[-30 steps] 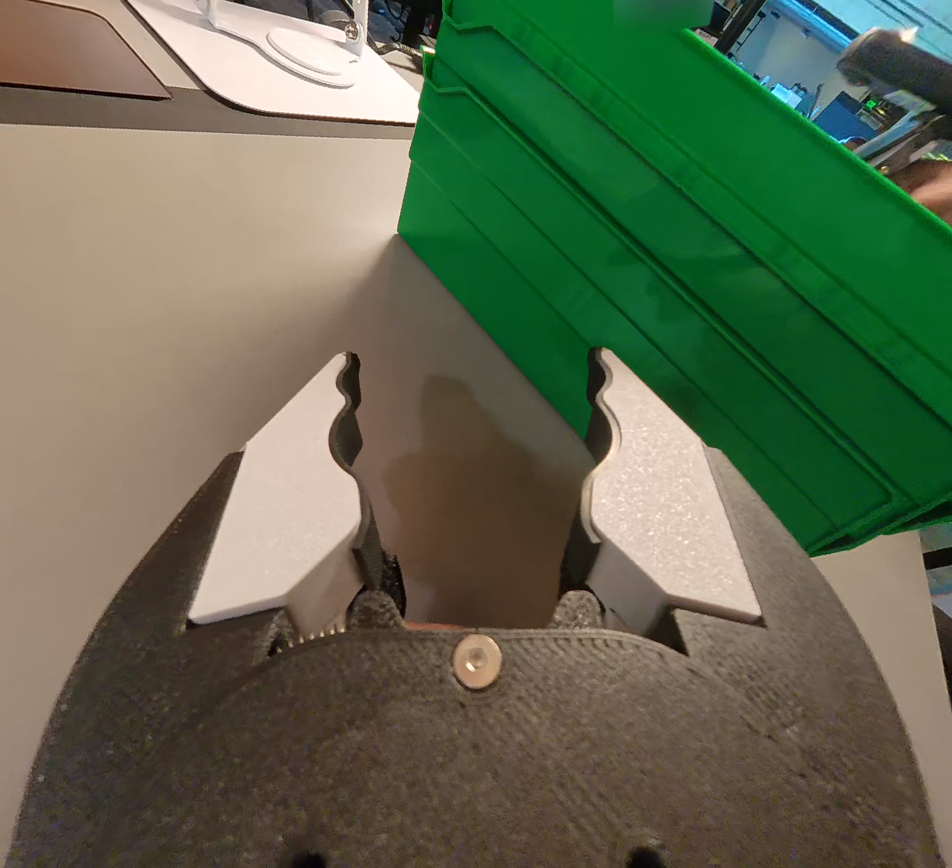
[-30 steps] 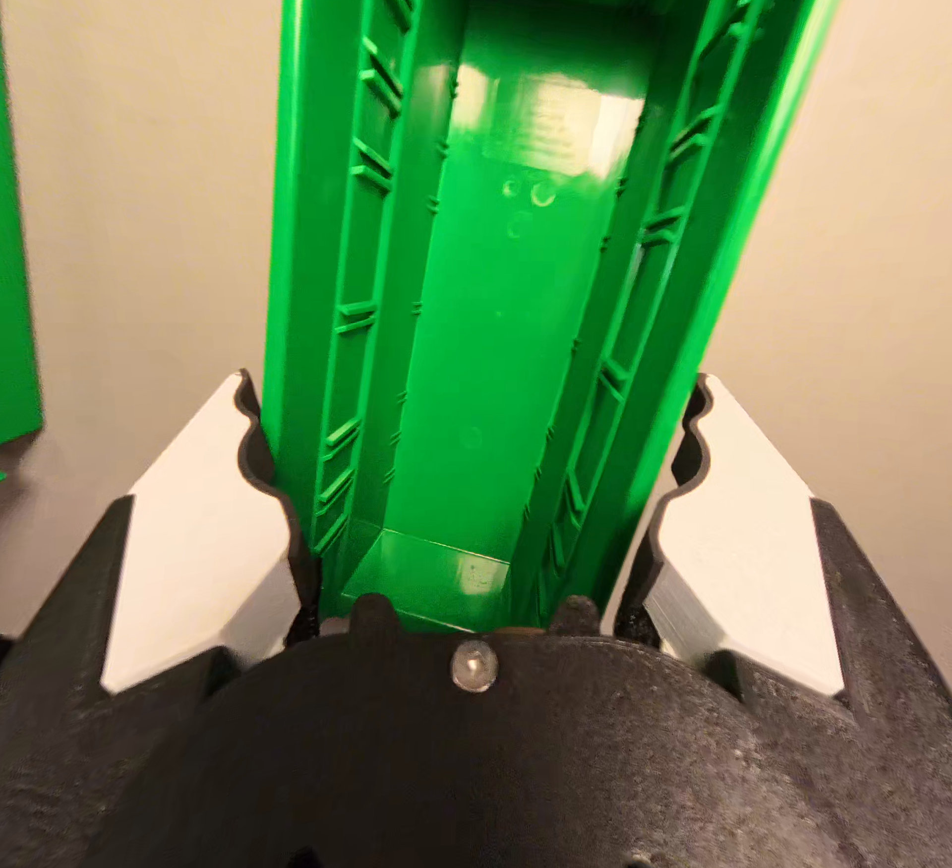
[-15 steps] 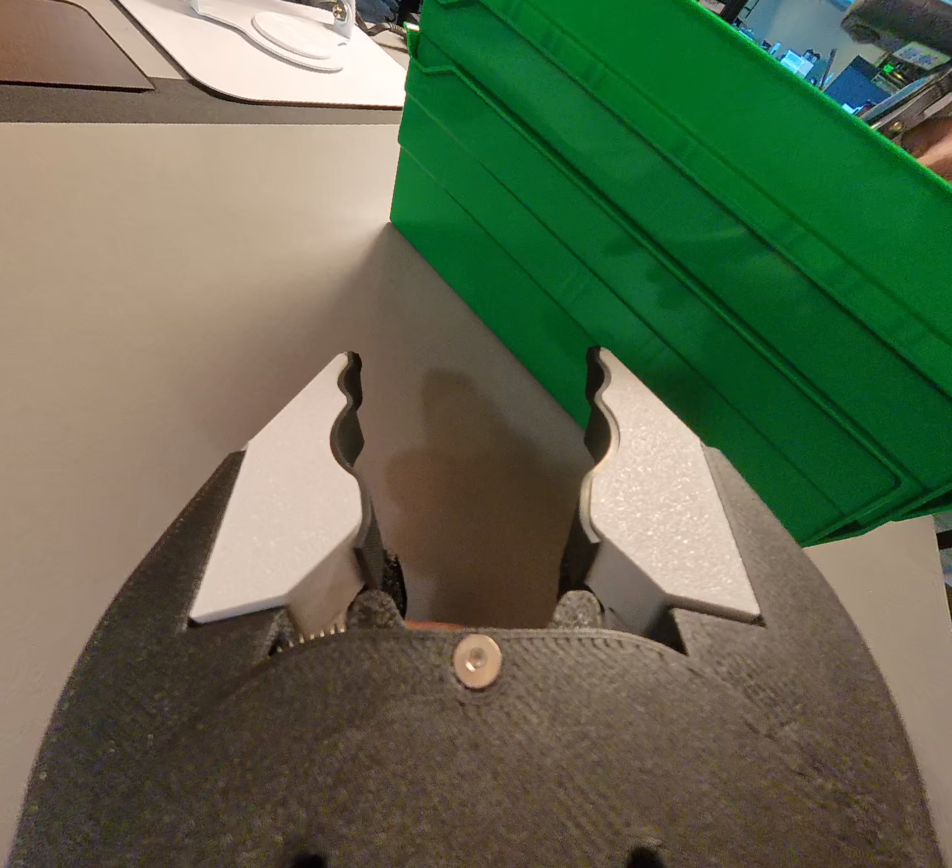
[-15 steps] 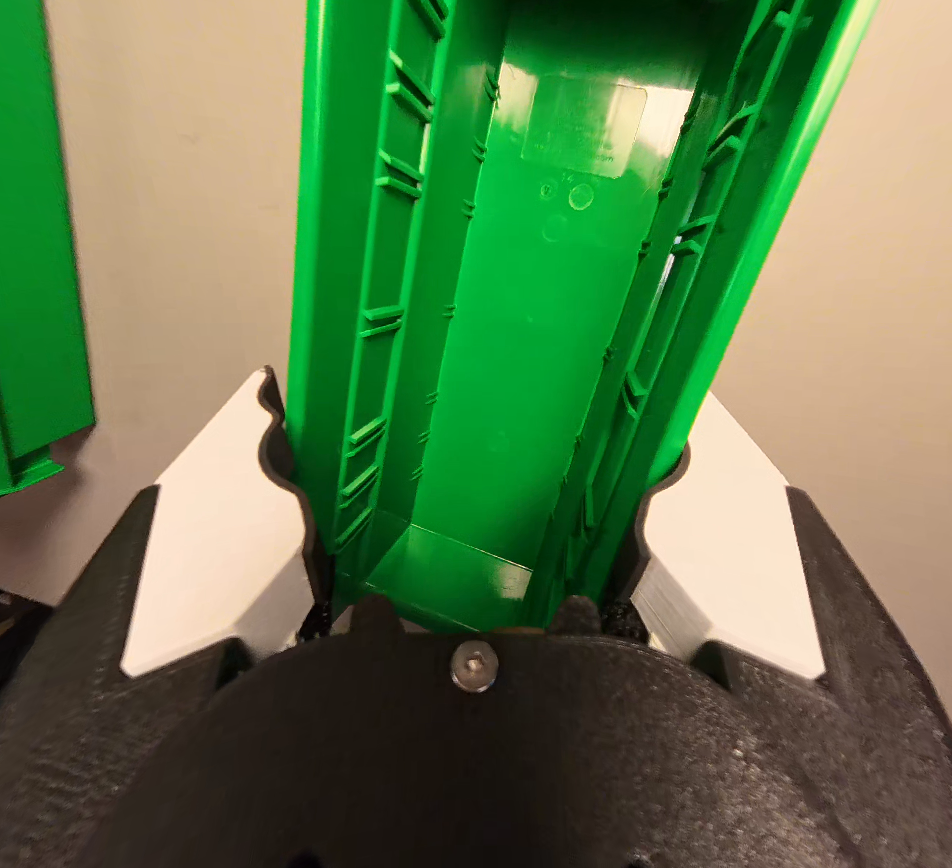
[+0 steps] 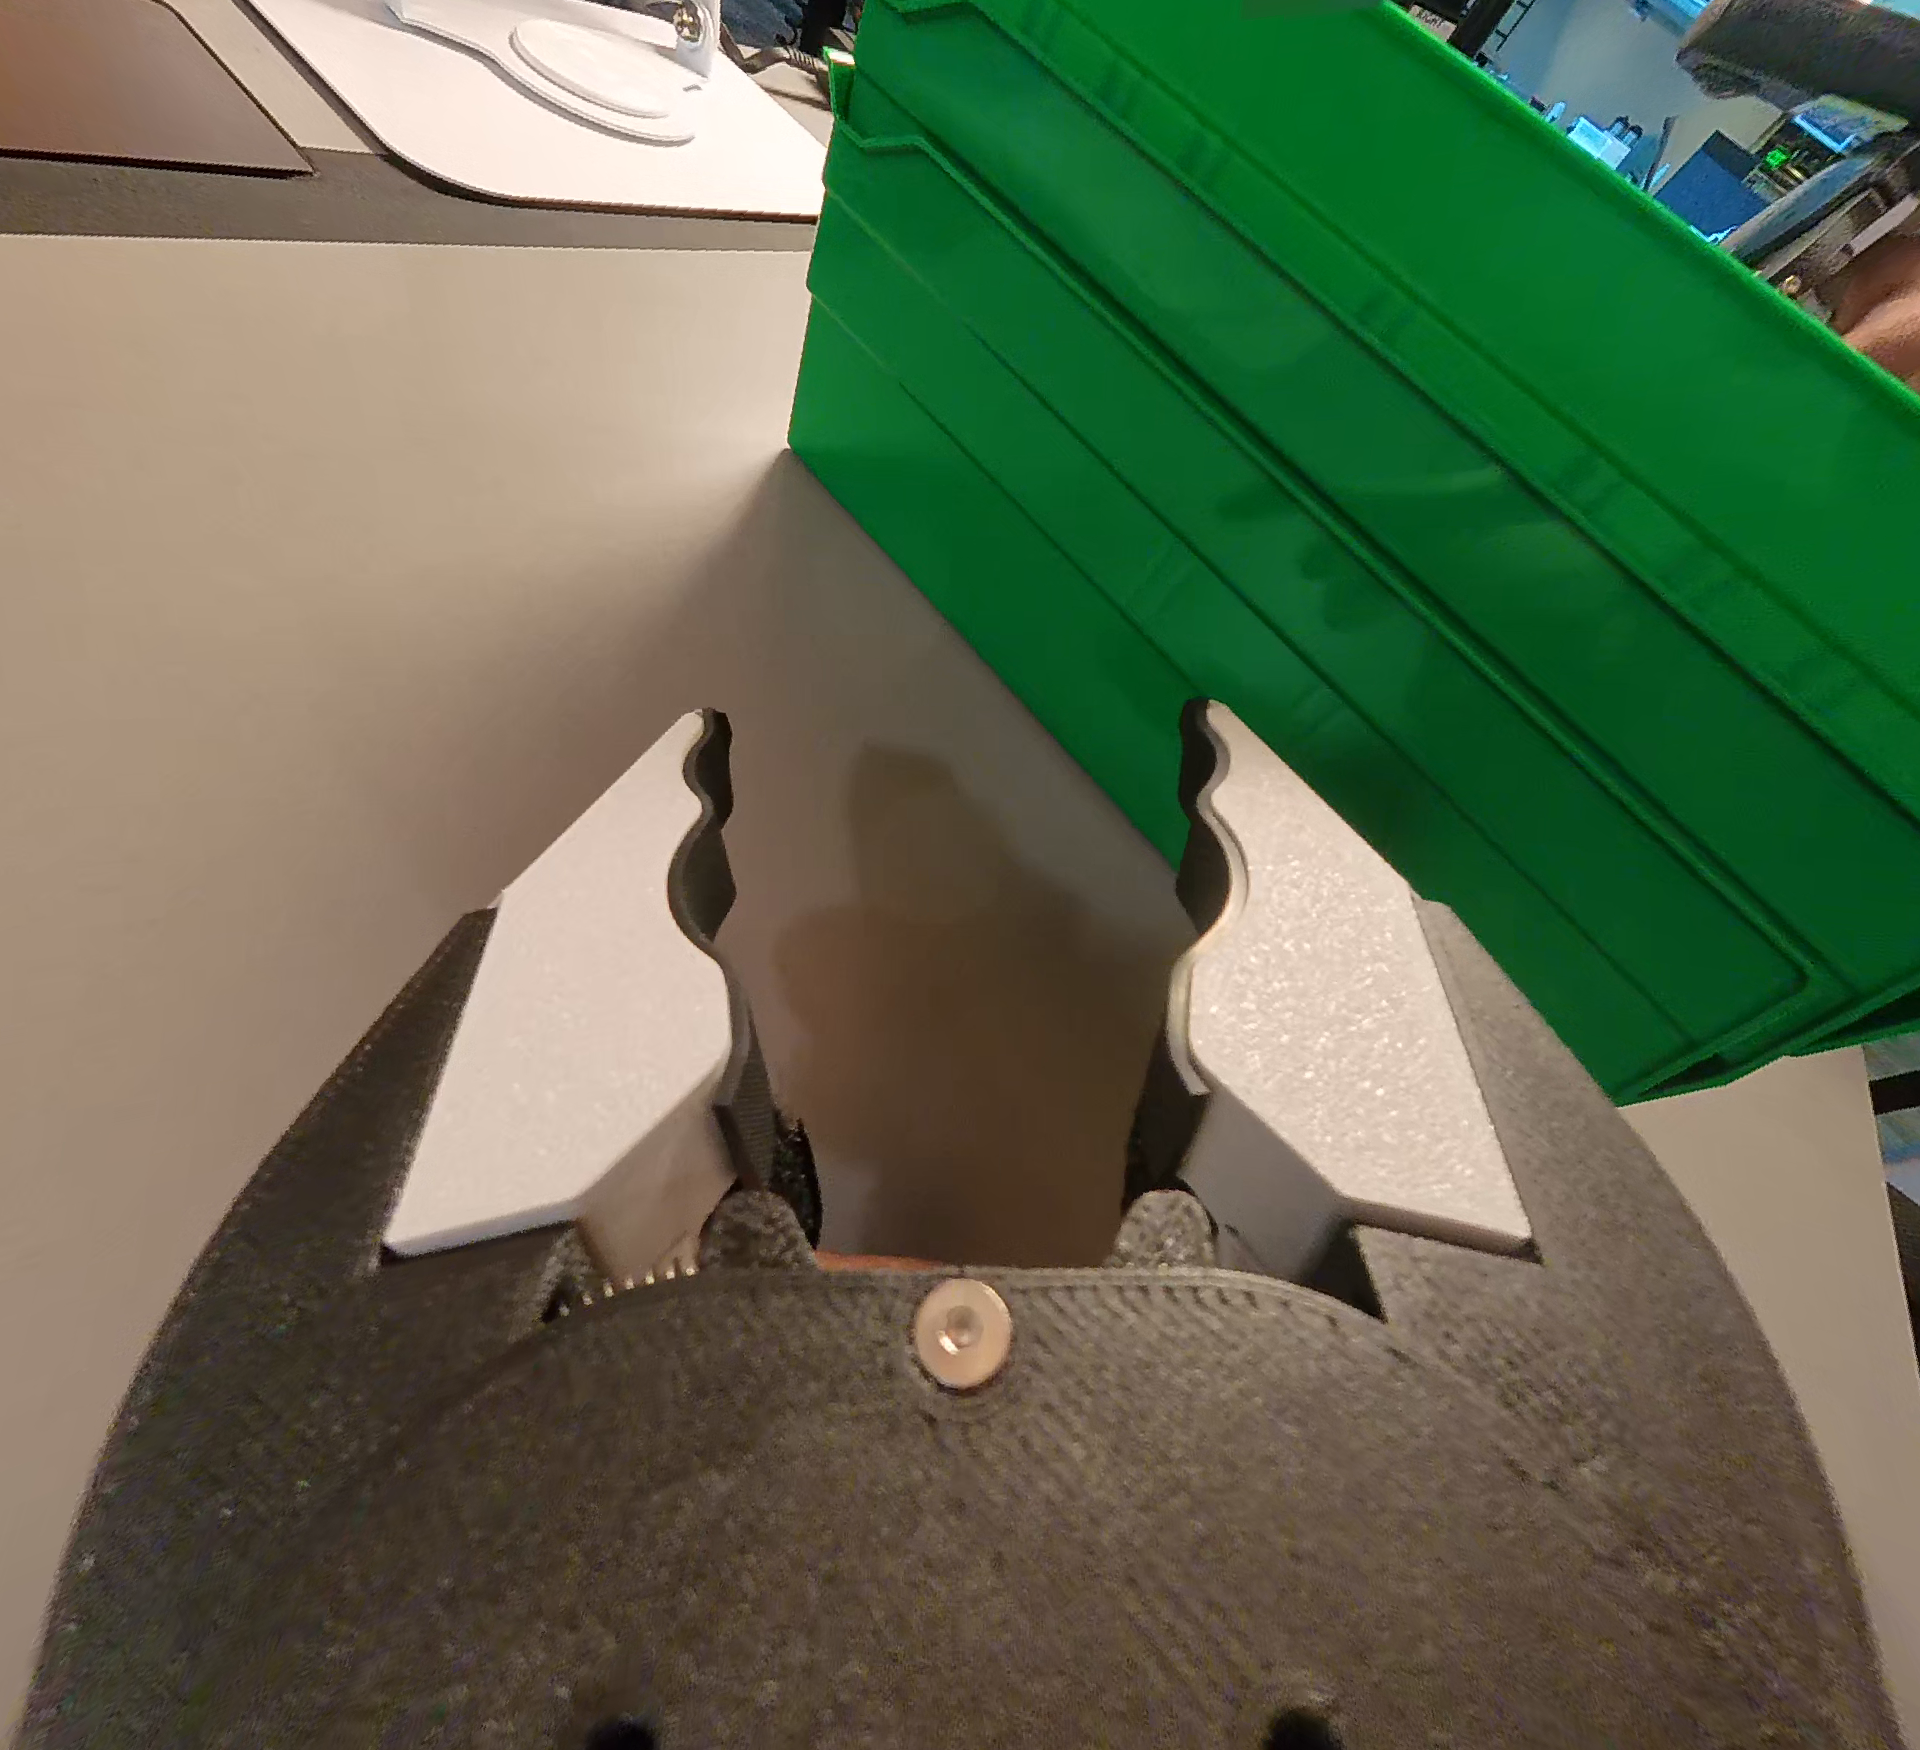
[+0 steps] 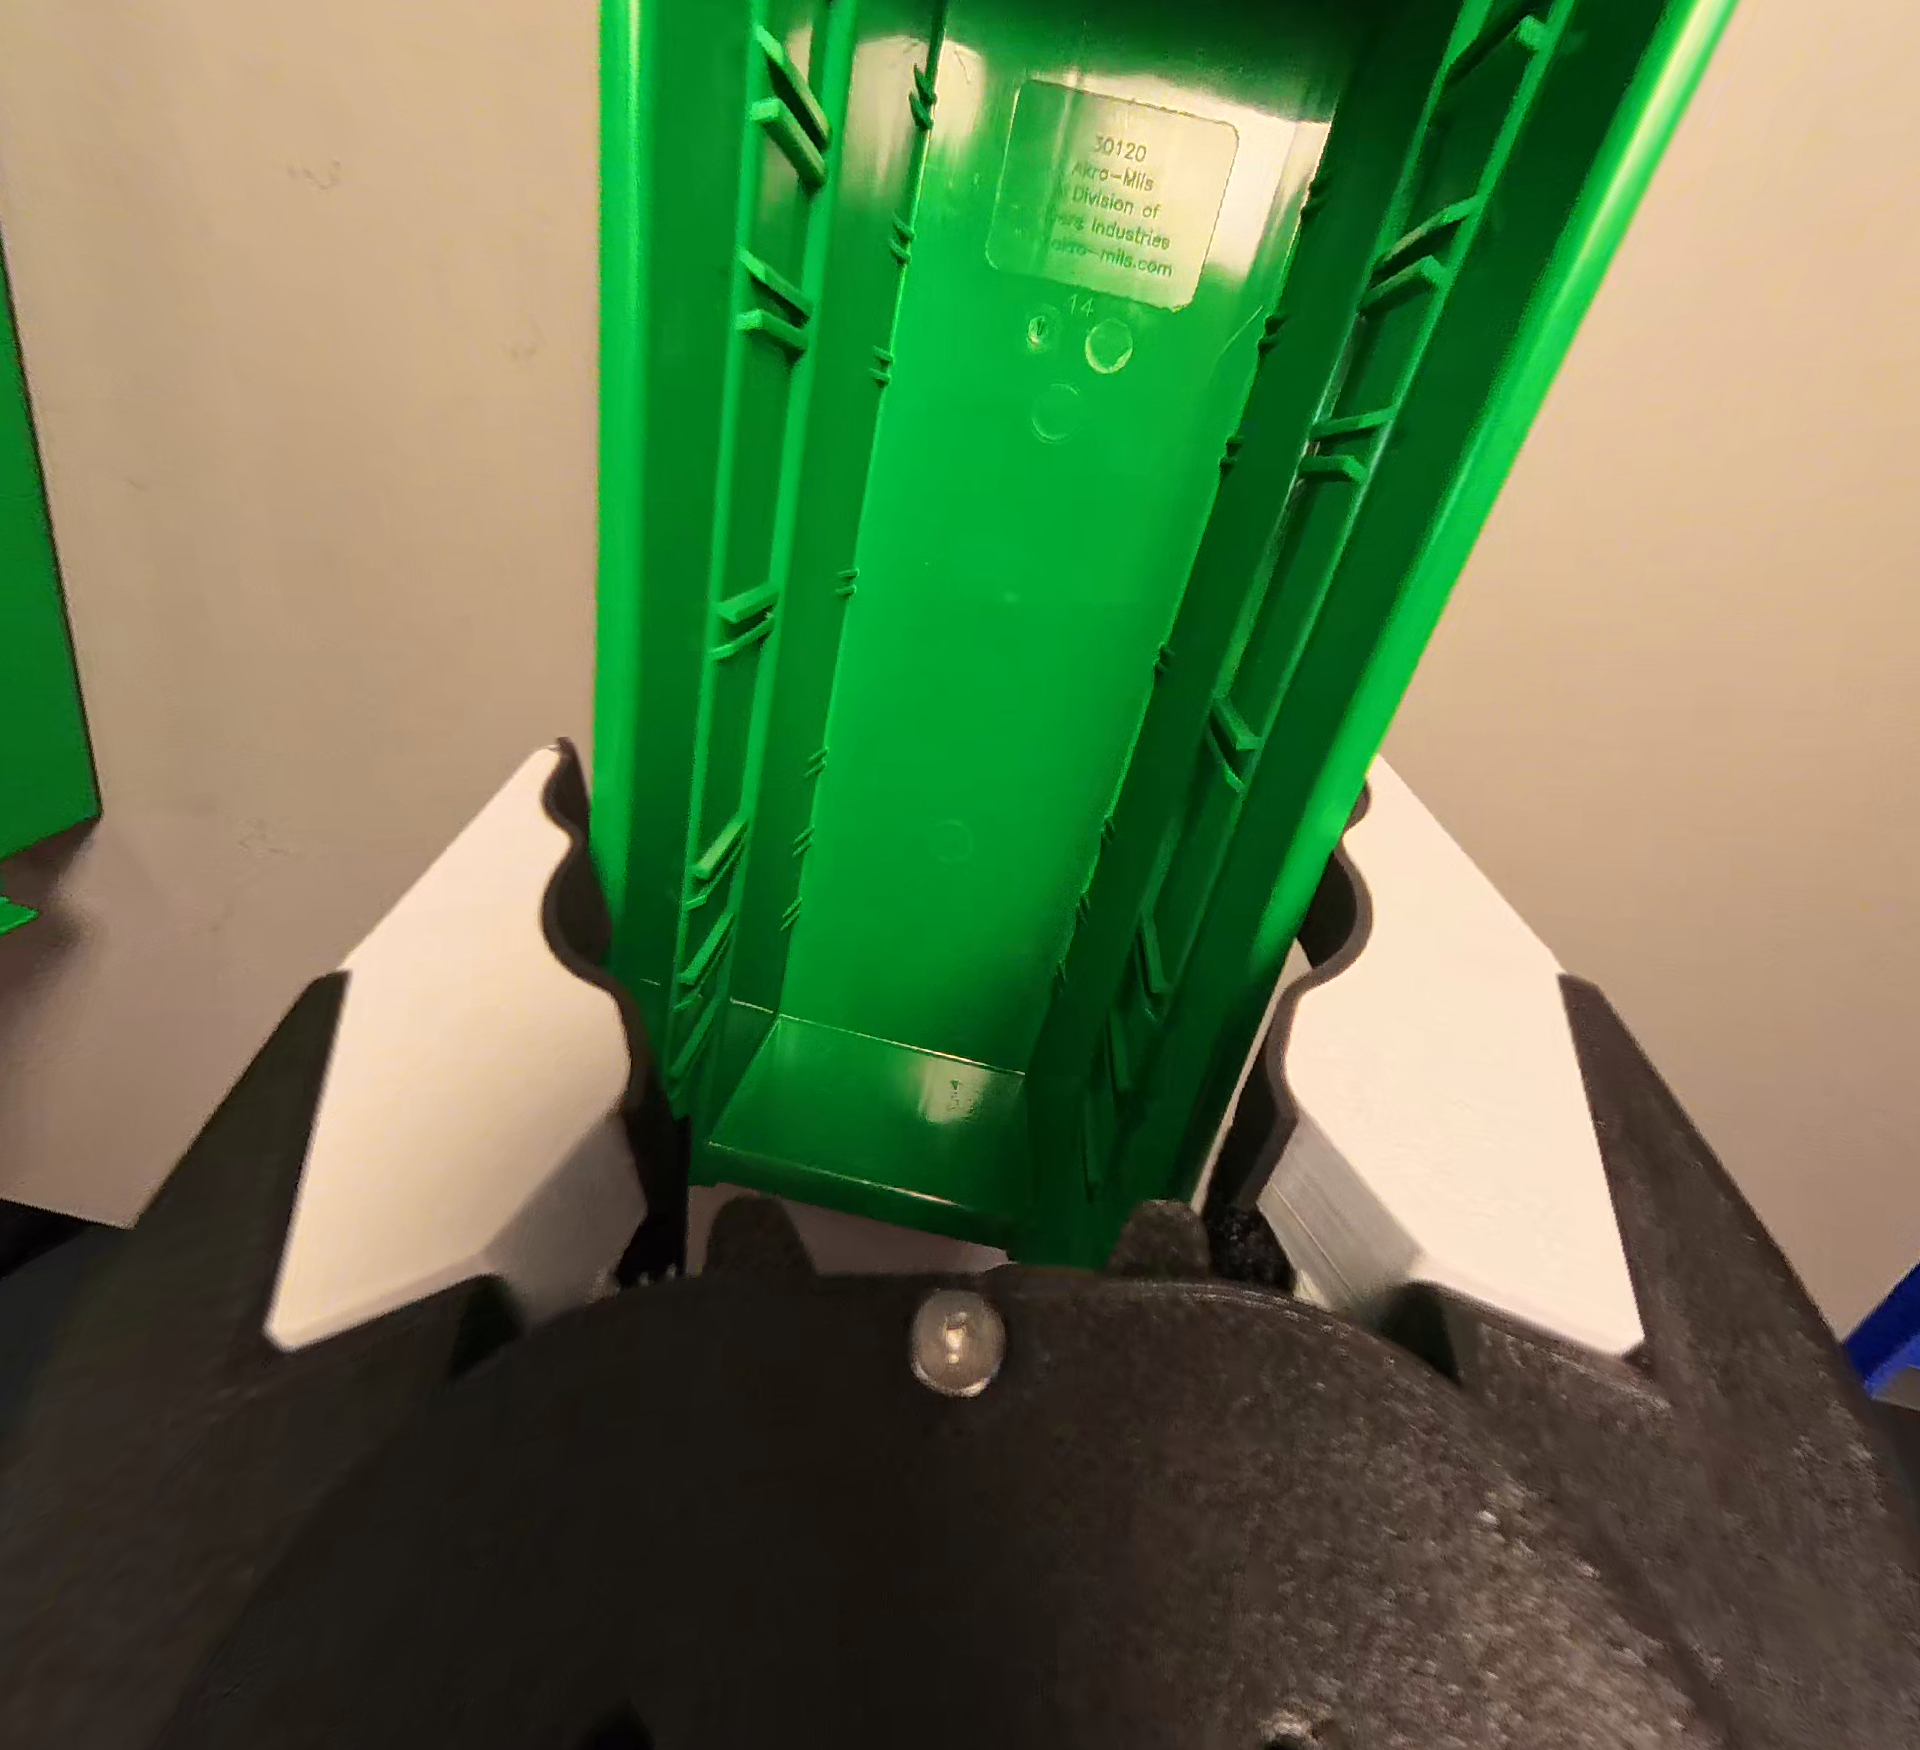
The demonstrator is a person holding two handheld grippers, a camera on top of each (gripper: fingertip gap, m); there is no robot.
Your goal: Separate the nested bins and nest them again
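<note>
While the right hand-held gripper [image 6: 966, 765] is clamped wide across a long green bin [image 6: 1018, 557], both pads pressing its outer side walls, the left hand-held gripper [image 5: 956, 724] hangs partly open with only bare tabletop [image 5: 364, 505] between its fingers. The stack of nested green bins [image 5: 1195, 370] sits just beside its right fingertip, with another bin tilted over the stack.
</note>
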